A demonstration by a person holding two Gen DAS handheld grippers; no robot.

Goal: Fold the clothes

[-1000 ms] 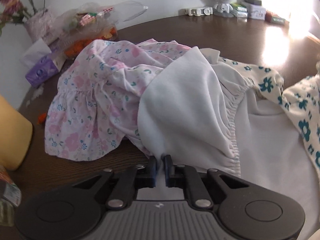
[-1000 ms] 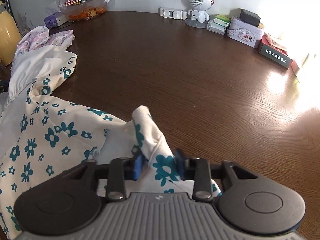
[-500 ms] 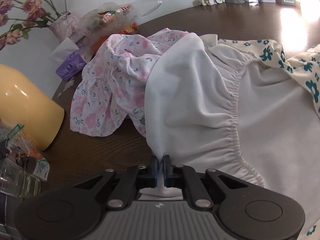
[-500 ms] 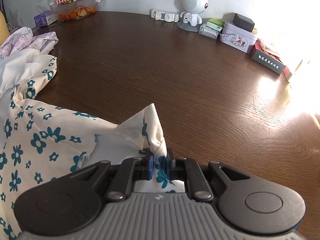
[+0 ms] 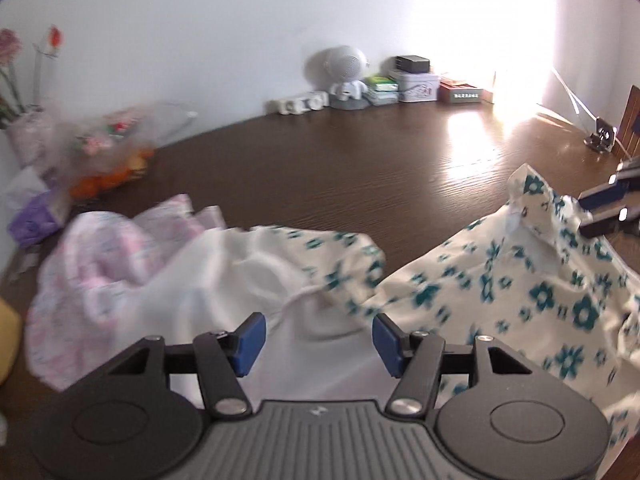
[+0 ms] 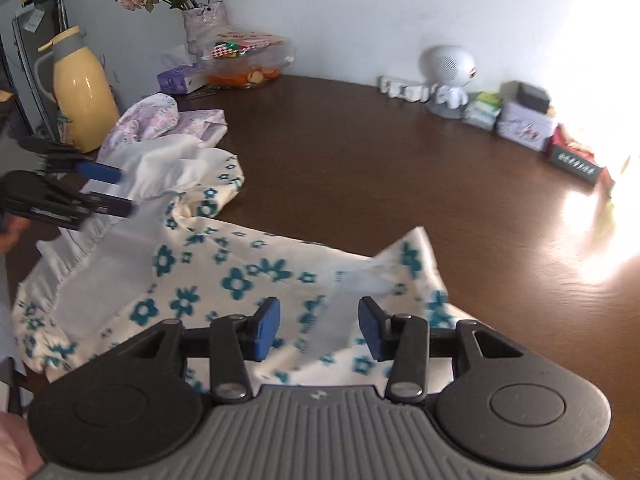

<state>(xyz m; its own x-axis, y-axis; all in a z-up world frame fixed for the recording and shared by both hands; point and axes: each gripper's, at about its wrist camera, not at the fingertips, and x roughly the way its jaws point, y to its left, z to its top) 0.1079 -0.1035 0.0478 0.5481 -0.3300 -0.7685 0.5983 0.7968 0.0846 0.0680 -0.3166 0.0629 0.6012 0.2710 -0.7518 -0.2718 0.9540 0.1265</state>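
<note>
A cream garment with teal flowers (image 6: 240,276) (image 5: 540,288) lies spread on the dark wooden table (image 6: 380,168), its white lining (image 5: 224,280) turned up at the left. A pink floral garment (image 5: 104,252) (image 6: 160,120) lies crumpled behind it. My left gripper (image 5: 318,338) hangs above the white lining, jaws opening, no cloth pressed between the blue pads. My right gripper (image 6: 318,328) hovers over the flowered cloth's right corner, jaws opening too, the fabric lying loose below. Each gripper also shows in the other's view: the left gripper (image 6: 108,190) at the left edge and the right gripper (image 5: 604,210) at the right edge.
A yellow flask (image 6: 82,92), a vase of flowers (image 6: 200,24), a tissue pack (image 6: 180,78) and a bag of snacks (image 6: 244,60) stand at the back left. A white robot figure (image 6: 450,76), tins and boxes (image 6: 524,124) line the far edge. Sun glare hides the right.
Both grippers have let go of the cloth and opened. Both have lifted and tilted up, so more of the table and wall shows. The flowered corner has dropped onto the table.
</note>
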